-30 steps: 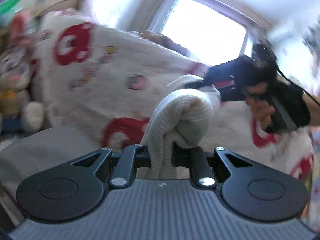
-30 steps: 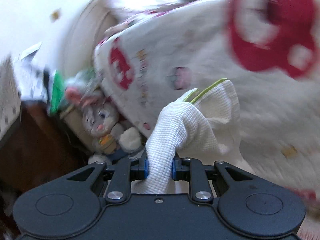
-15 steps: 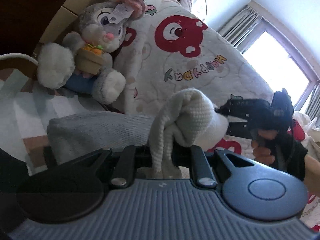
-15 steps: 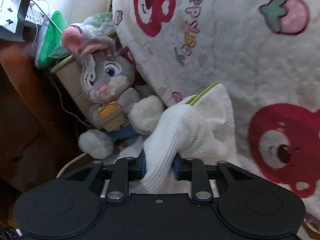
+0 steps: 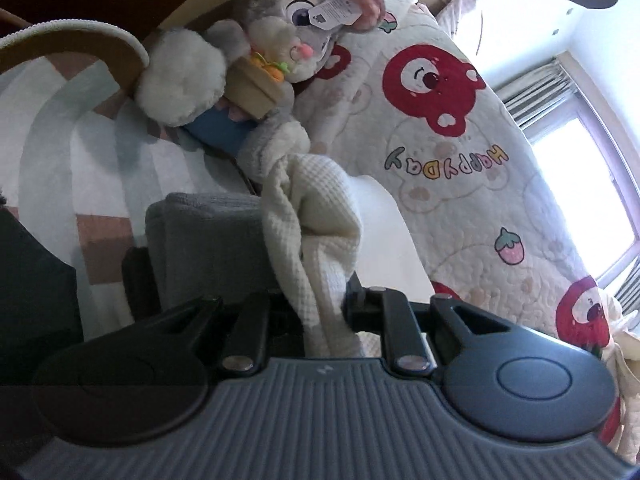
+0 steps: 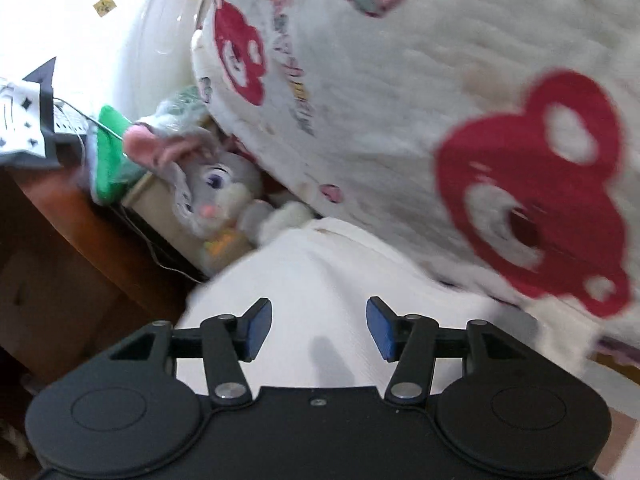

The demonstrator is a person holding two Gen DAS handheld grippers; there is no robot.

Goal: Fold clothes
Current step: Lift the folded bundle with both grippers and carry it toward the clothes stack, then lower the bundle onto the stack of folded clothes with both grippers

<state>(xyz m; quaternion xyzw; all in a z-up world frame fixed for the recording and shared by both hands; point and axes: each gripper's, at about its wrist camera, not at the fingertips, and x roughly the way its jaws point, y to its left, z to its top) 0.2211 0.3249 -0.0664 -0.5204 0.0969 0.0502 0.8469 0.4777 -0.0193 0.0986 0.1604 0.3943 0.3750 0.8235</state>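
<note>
**Left claw grips the cloth, right claw open above it**

My left claw is clamped on a bunched corner of the cream waffle-knit cloth, which rises in a lump just ahead of the jaws. Just beside the bunch, on its left, lies a grey folded garment on a striped sheet. Behind it sits a plush rabbit, leaning against the quilt with red bears.

My right claw has just been opening; its blue pads now stand well apart and press on nothing. The cloth lies spread flat beneath and ahead of them, on the bed beside the quilt. The rabbit is at the cloth's far edge. This view is blurred, so I cannot tell whether the fingertips touch the fabric.
</note>
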